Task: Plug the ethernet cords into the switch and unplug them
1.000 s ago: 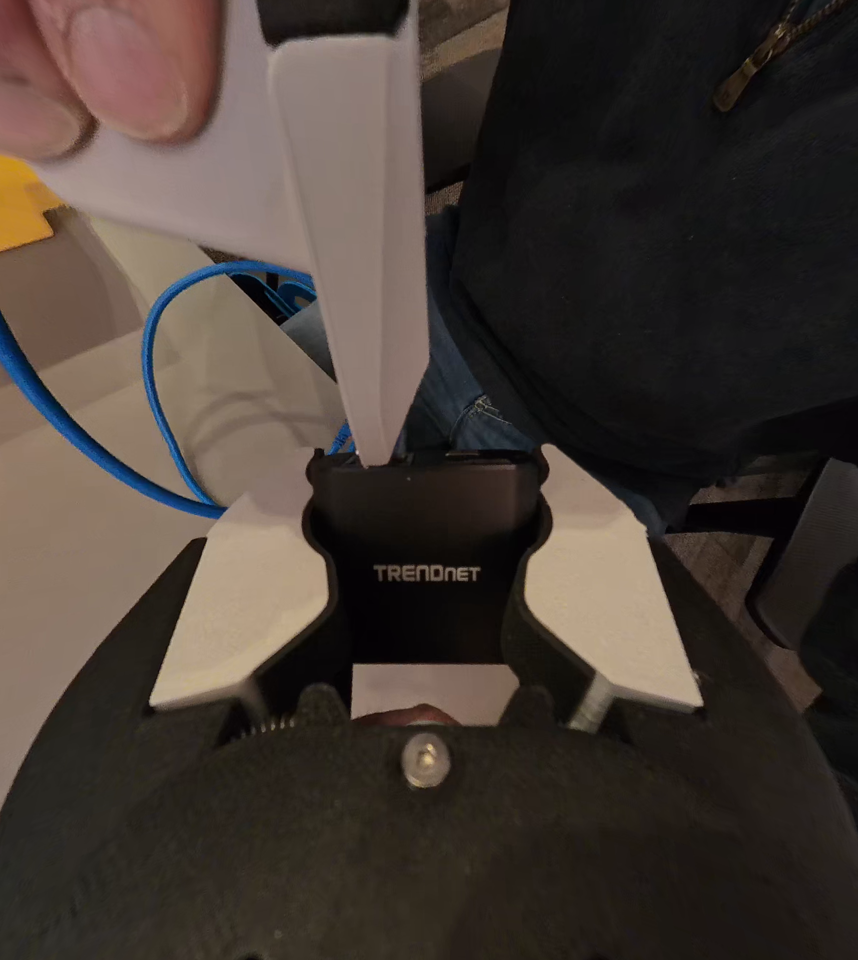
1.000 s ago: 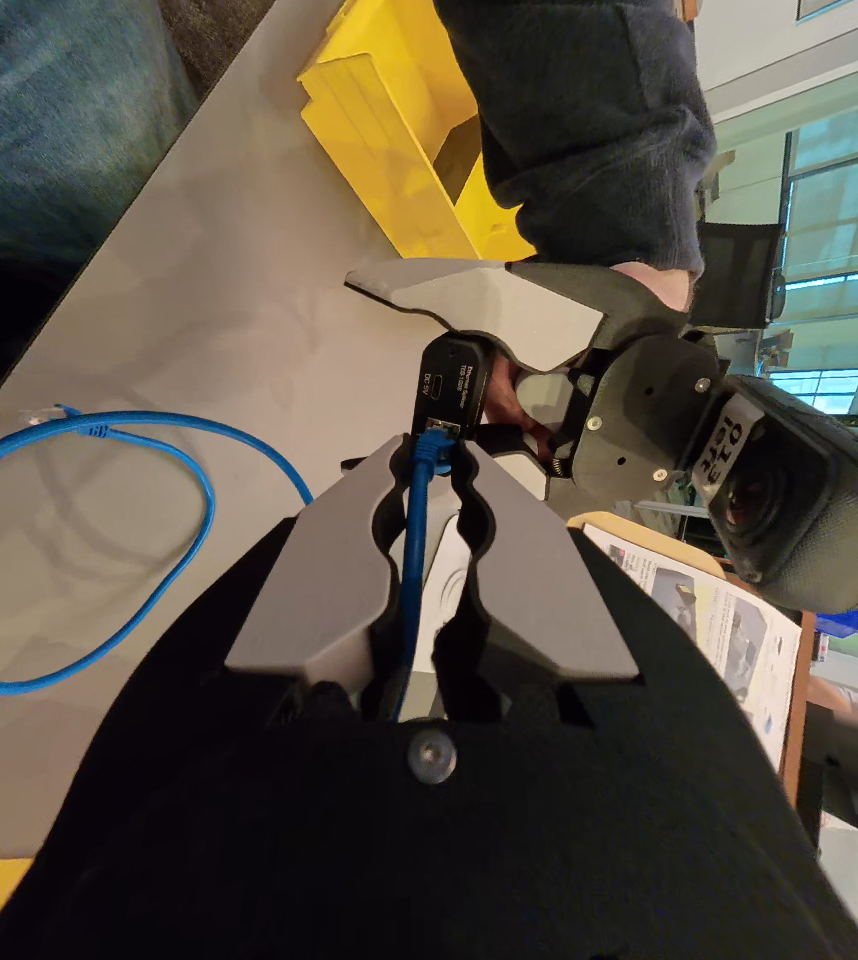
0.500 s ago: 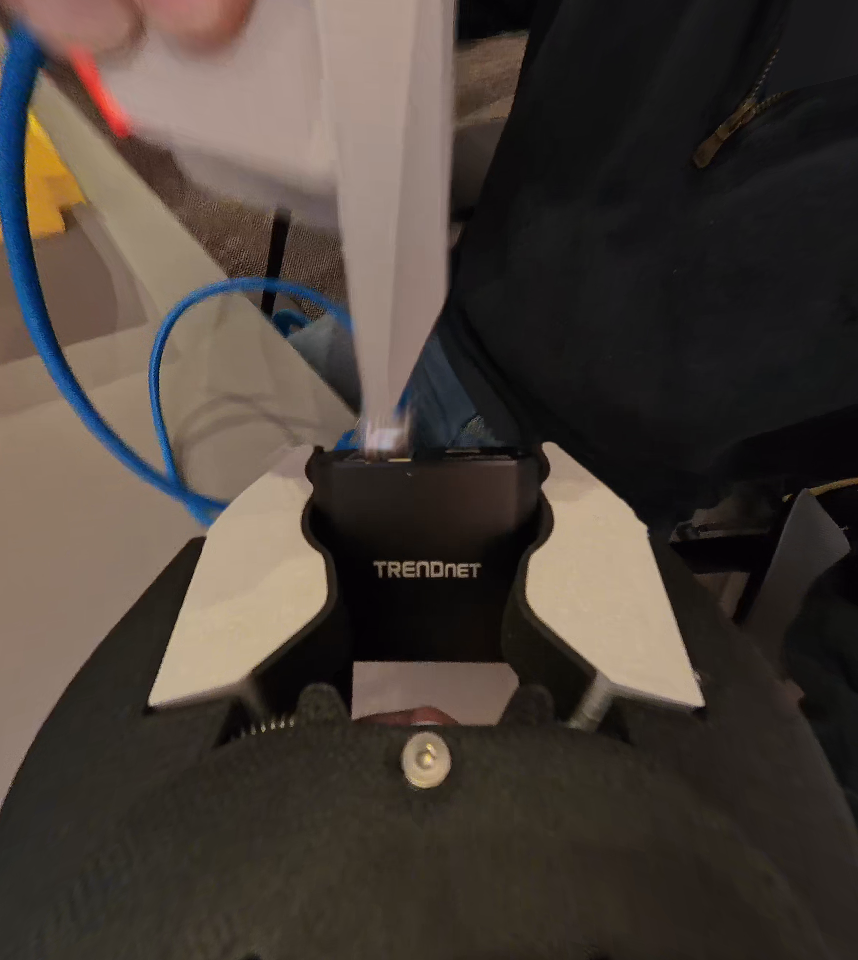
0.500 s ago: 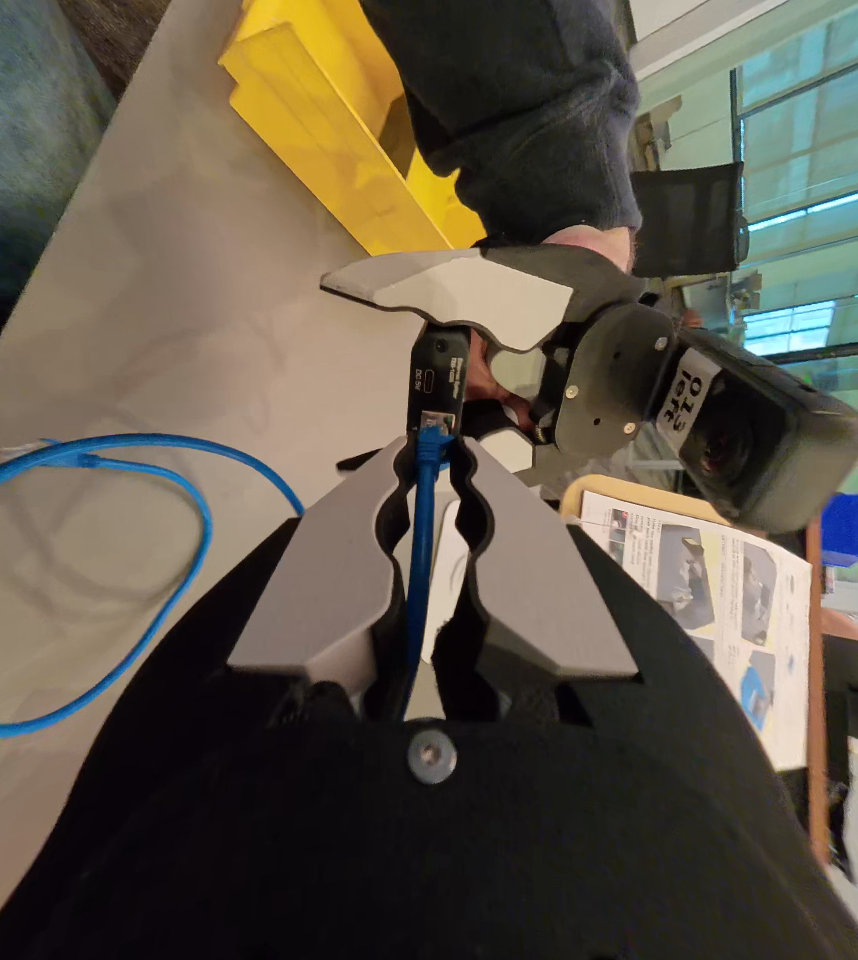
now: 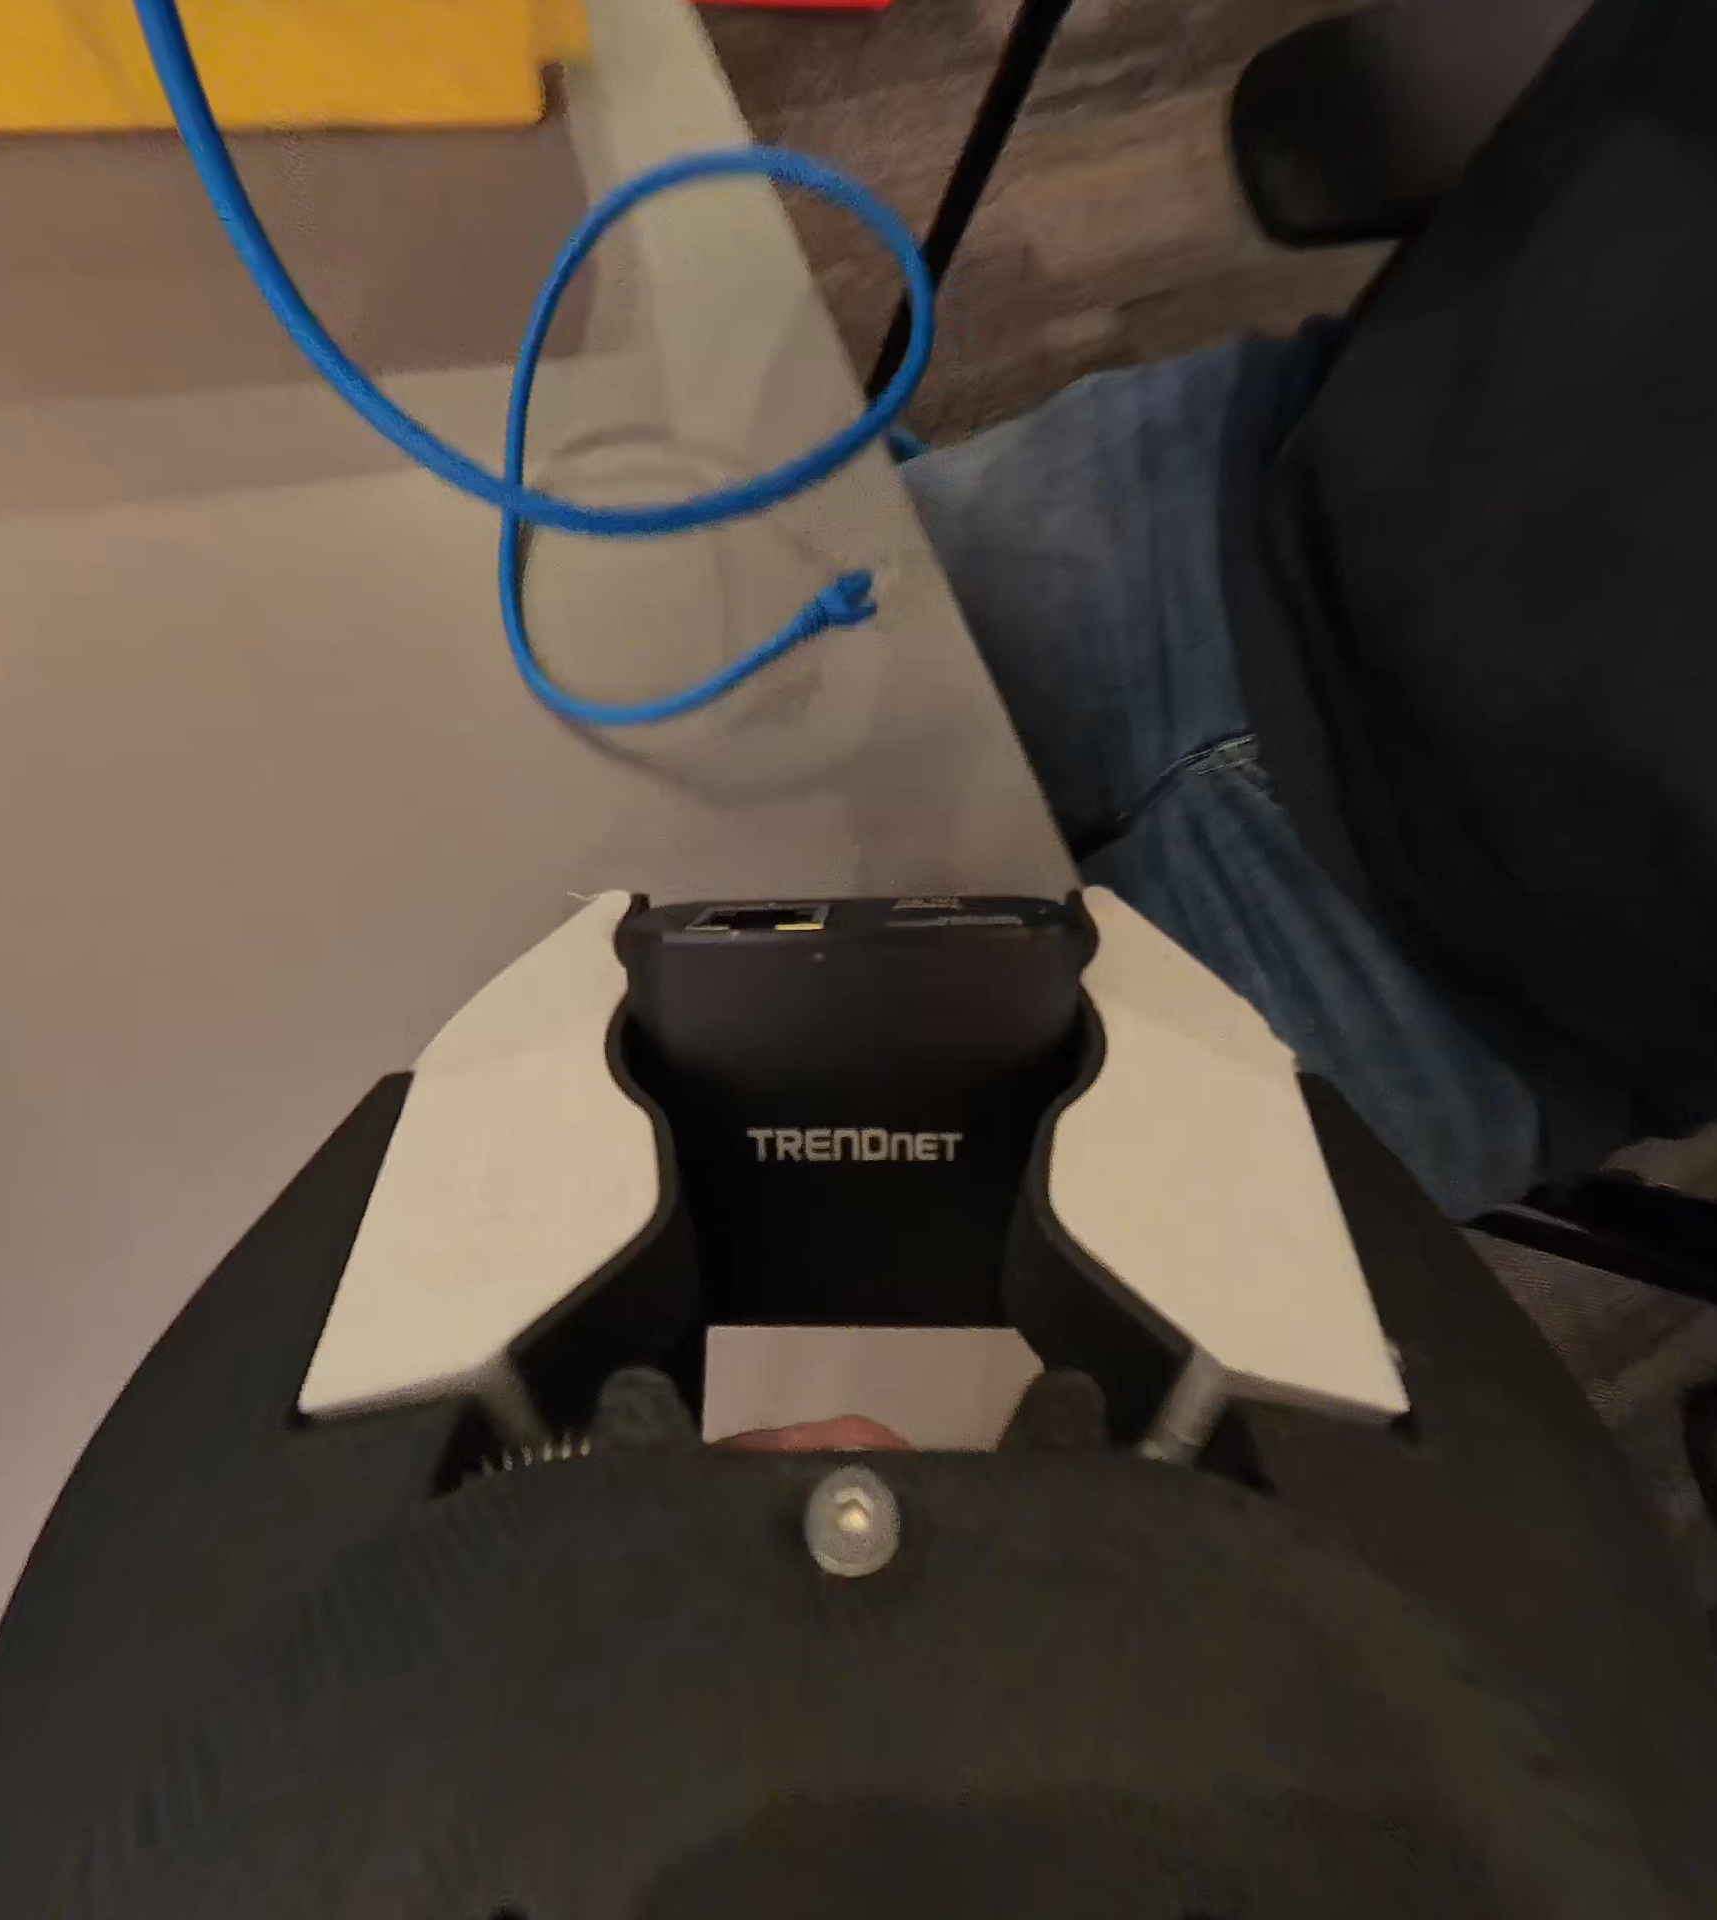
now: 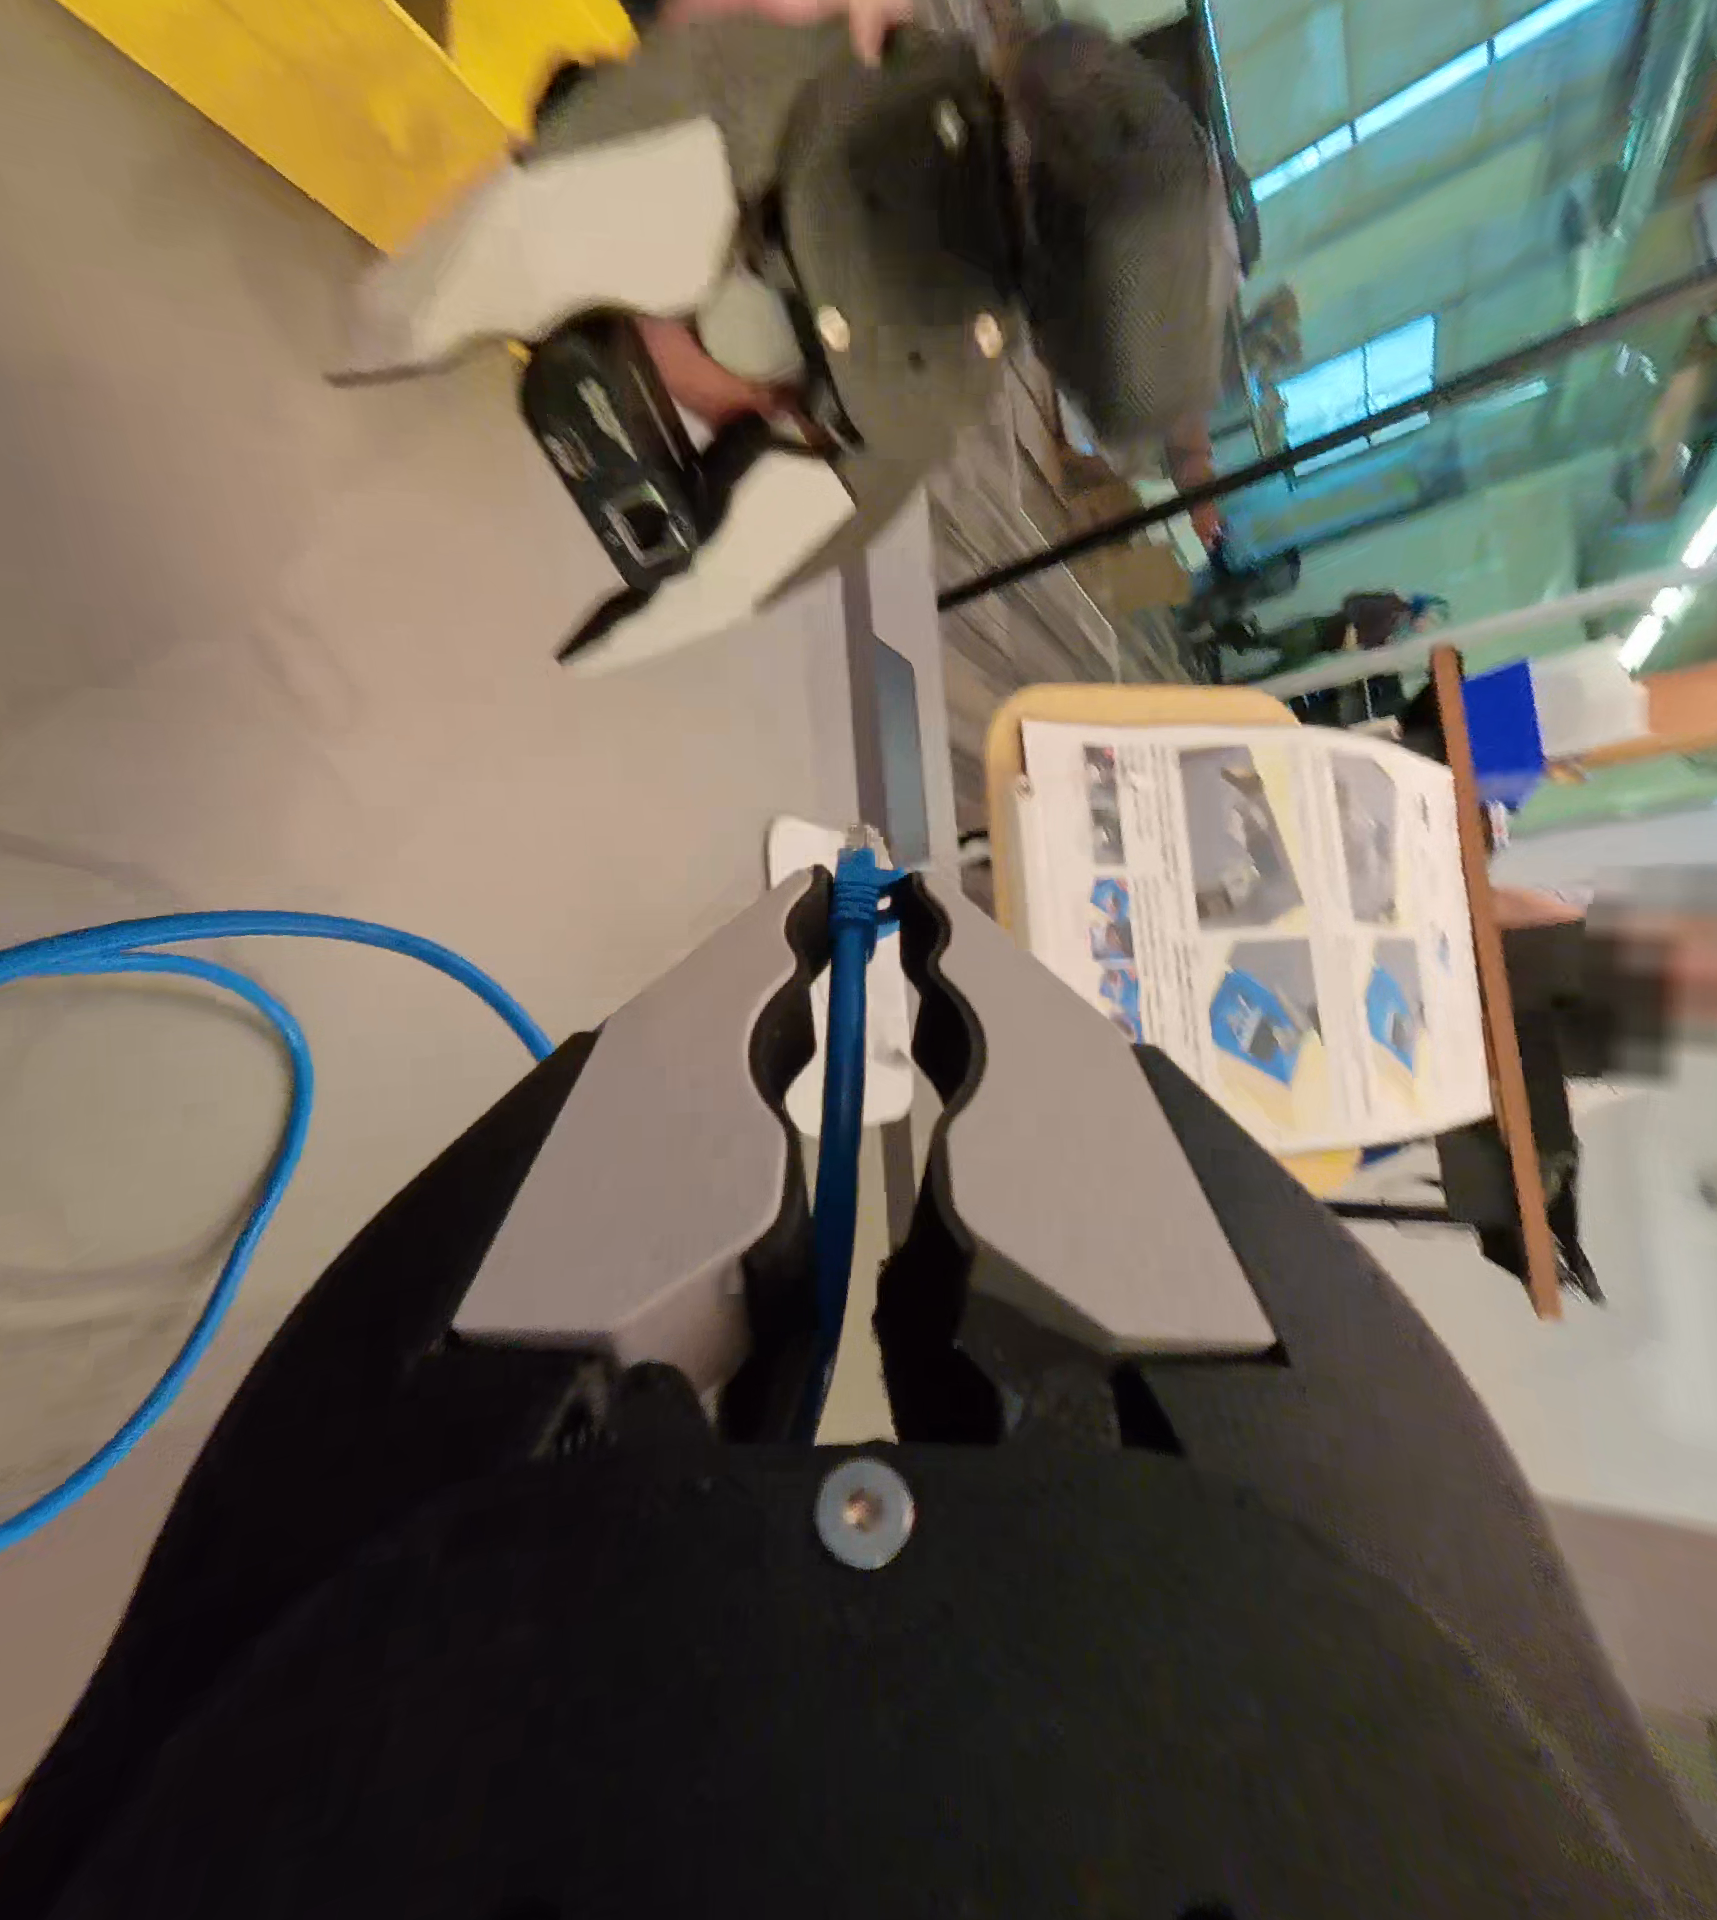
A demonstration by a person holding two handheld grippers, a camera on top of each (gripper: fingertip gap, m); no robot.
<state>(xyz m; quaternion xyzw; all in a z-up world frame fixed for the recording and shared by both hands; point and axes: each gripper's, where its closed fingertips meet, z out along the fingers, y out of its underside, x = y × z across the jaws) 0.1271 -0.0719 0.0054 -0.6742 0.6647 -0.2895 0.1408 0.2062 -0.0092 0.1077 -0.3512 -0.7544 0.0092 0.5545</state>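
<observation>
My left gripper (image 5: 854, 906) is shut on the black switch (image 5: 849, 1049), held above the table. The switch's front port (image 5: 755, 917) is empty. My right gripper (image 6: 864, 883) is shut on the blue ethernet cord (image 6: 838, 1091) just behind its plug (image 6: 856, 868), which sticks out past the fingertips. In the right wrist view the switch (image 6: 615, 436) sits up and to the left, well apart from the plug, between the left gripper's fingers (image 6: 729, 540). The cord's slack loops on the table (image 5: 708, 499), with its free plug end (image 5: 838, 603) near the table edge.
A yellow bin (image 6: 314, 94) stands behind the switch on the grey table (image 6: 158, 623). A printed sheet on a board (image 6: 1249, 935) stands to the right. A person's jeans-clad leg (image 5: 1197, 623) is beside the table edge. A white object (image 6: 880, 1081) lies under the right gripper.
The plug has come out of the switch. My right gripper has pulled back and away with it, leaving the port empty. The left gripper has swung with the switch.
</observation>
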